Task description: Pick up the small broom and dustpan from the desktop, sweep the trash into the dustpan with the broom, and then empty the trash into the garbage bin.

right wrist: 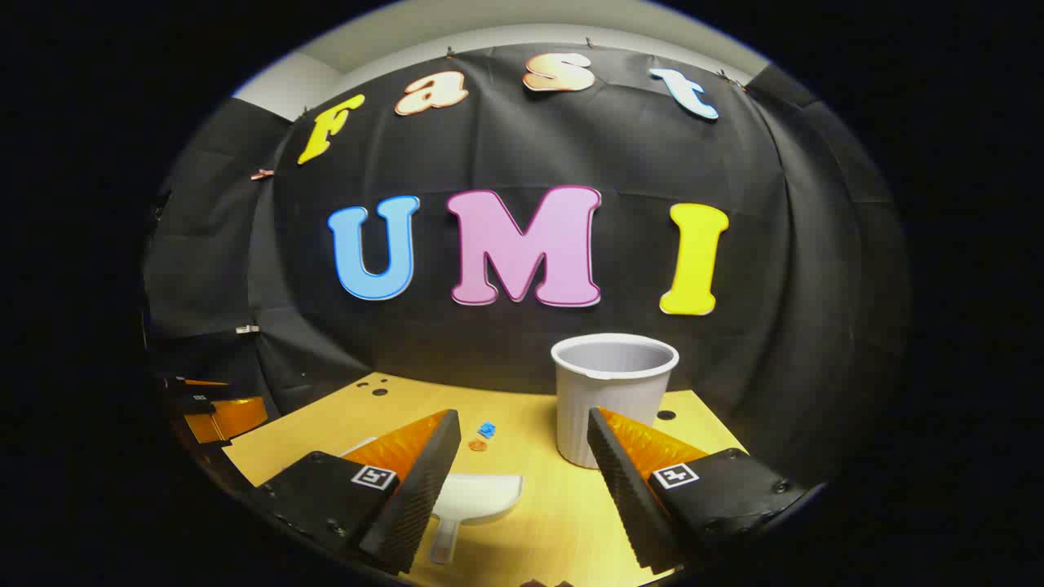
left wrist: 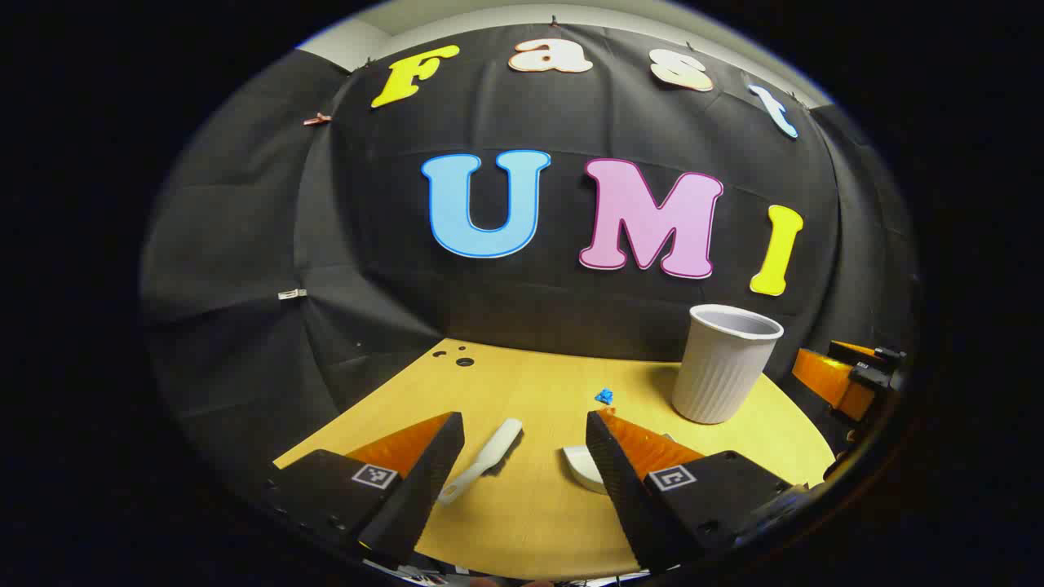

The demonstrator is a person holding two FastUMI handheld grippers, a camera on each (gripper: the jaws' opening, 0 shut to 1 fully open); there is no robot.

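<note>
In the left gripper view a small white broom (left wrist: 487, 455) lies on the yellow desktop (left wrist: 530, 514), just ahead of my open left gripper (left wrist: 524, 417) and nearer its left finger. The white dustpan (left wrist: 581, 466) peeks out beside the right finger. A blue scrap of trash (left wrist: 603, 396) lies farther back. In the right gripper view the dustpan (right wrist: 479, 496) lies flat, handle toward me, next to the left finger of my open right gripper (right wrist: 522, 414). The blue scrap (right wrist: 487, 429) and a brownish scrap (right wrist: 477, 445) lie beyond it. Nothing is between either pair of fingers.
A white ribbed cup-shaped bin (left wrist: 723, 364) stands upright at the back right of the desktop, and in the right gripper view this bin (right wrist: 613, 391) rises just behind the right finger. Small round holes (left wrist: 465, 361) mark the desktop's far left corner. The other gripper (left wrist: 848, 375) shows at the right edge.
</note>
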